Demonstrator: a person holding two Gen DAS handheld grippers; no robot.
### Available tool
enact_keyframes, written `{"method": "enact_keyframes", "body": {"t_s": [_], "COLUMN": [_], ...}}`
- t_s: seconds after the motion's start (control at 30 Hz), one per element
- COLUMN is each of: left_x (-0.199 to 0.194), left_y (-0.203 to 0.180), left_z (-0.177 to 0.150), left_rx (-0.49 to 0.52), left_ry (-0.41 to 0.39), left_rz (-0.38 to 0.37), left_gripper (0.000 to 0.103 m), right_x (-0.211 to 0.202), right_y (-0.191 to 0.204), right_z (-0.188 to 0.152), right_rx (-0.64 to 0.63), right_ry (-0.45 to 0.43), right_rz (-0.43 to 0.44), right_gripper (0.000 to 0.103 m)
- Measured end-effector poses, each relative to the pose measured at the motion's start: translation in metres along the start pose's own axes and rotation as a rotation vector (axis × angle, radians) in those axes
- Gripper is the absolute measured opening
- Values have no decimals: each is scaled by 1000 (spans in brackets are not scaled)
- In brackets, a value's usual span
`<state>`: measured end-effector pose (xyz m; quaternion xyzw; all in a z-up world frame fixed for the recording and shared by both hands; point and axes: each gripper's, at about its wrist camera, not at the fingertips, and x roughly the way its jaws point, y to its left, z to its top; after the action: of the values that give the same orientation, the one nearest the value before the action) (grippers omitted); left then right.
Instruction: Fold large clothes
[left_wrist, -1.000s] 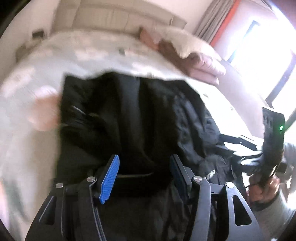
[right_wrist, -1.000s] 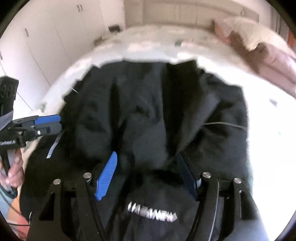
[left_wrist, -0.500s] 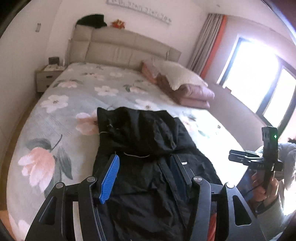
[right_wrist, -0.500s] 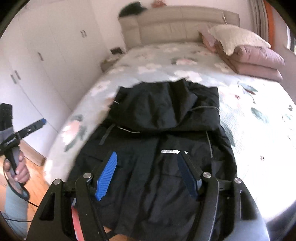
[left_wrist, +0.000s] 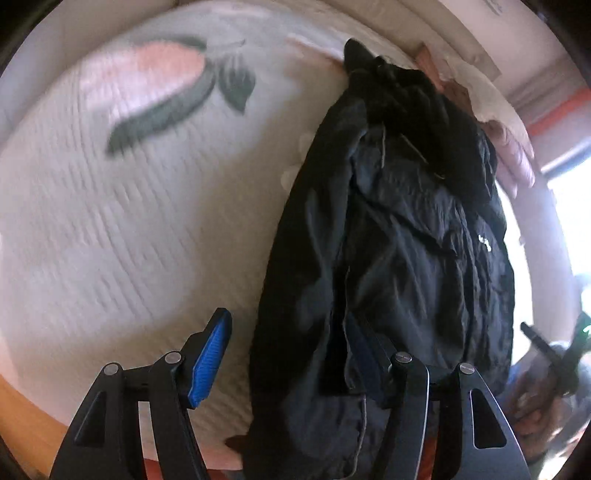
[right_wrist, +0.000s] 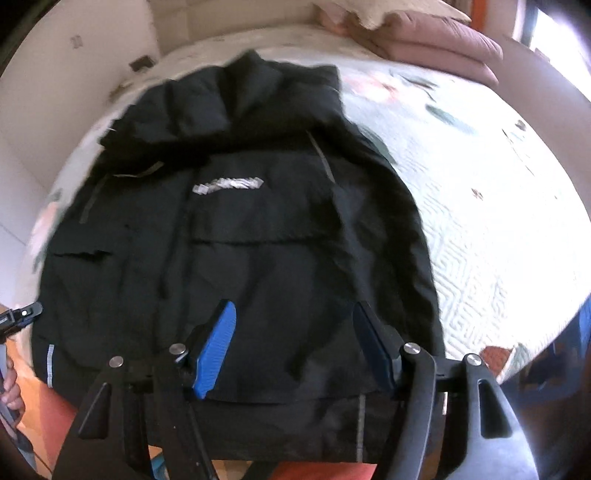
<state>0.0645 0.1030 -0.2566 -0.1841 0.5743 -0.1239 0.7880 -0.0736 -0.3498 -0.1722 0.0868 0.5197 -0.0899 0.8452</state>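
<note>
A black jacket (right_wrist: 236, 240) lies spread on a bed (right_wrist: 498, 229), its hem hanging over the near edge of the mattress and its bunched hood end pointing away toward the pillows (right_wrist: 424, 40). The fabric is dark, slightly glossy and creased, with a pale printed logo (right_wrist: 229, 184) across the chest, thin grey reflective strips near the shoulders and hem, and a pocket flap on one side. The right gripper (right_wrist: 291, 343) hangs over the lower part of the jacket with its jaws spread apart, having just narrowed a little; cloth shows beneath the gap but the blue pads do not press on it, so nothing is gripped. The jacket stretches straight ahead of this gripper, the logo well beyond its fingertips. The left gripper (left_wrist: 288, 350) is released too, its jaws having just widened. Its blue left finger sits over the quilted, flower-printed bedspread, while its right finger is over the jacket's edge, so that edge runs up between and ahead of the fingers and off to the right. Whether that finger touches the cloth cannot be told through the blur. At the right border of that view a hand (left_wrist: 535, 410) holds the other gripper's handle.
</note>
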Motion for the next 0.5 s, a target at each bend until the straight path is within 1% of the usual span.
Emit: {"method": "enact_keyframes", "body": {"t_s": [0.1,0.13,0.17,0.2,0.23,0.33,0.4,0.47,0.5], "left_x": [-3,-2,-3,-1,3,4,6,8,8], "left_y": [-5,-7,-9,-12,-14,-19,-22,-26,-27], "left_z": [-3,-4,-5,-7,-9,-13,-14,-16,-17], "left_rx": [22,25,27,37,45,60,73,91,100], "left_ry": [-9,1,10,19,18,-3,3,13,19], "left_rz": [-1,-13,-18,-8,-1,2,33,50,59], "left_gripper": [65,58,47,32,28,25,25,26,29], "right_x": [6,8,10,12,15,22,29,38,43], "right_y": [-25,-33,-42,-54,-62,-89,-102,-112,-116], "right_z": [-3,-3,-4,-5,-7,-12,-18,-24,-28], "right_rx": [43,57,75,98,114,167,201,225,239], "right_ry": [5,8,13,20,24,41,68,96,114], "right_rz": [-9,-11,-11,-8,-8,-2,13,34,55], "right_gripper": [70,70,70,70,70,70,70,70,70]}}
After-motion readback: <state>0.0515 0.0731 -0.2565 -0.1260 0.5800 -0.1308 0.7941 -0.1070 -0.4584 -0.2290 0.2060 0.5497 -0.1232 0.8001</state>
